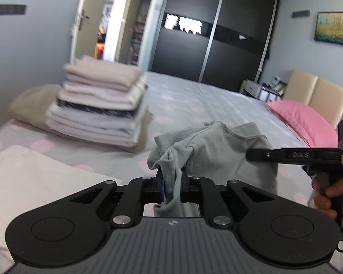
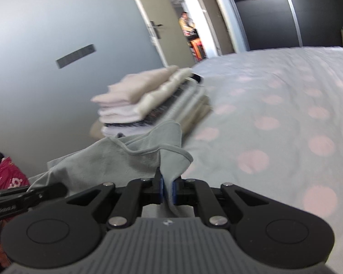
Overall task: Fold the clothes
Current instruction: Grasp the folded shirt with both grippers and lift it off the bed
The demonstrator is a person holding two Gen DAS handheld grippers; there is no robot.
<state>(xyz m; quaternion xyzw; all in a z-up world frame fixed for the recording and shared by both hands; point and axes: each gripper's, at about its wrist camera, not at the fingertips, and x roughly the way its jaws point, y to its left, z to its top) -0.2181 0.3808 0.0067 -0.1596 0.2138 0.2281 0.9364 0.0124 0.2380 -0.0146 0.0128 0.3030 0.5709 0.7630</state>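
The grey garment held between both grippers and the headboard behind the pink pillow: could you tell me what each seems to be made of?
Grey garment: seemingly a soft knit, likely cotton jersey; matte, with fine ribbing near the left gripper, a stitched edge, and limp draping from the right gripper.

Headboard: seemingly padded leather or faux leather; smooth beige panels with a faint sheen and seams between them. Which one cannot be told.
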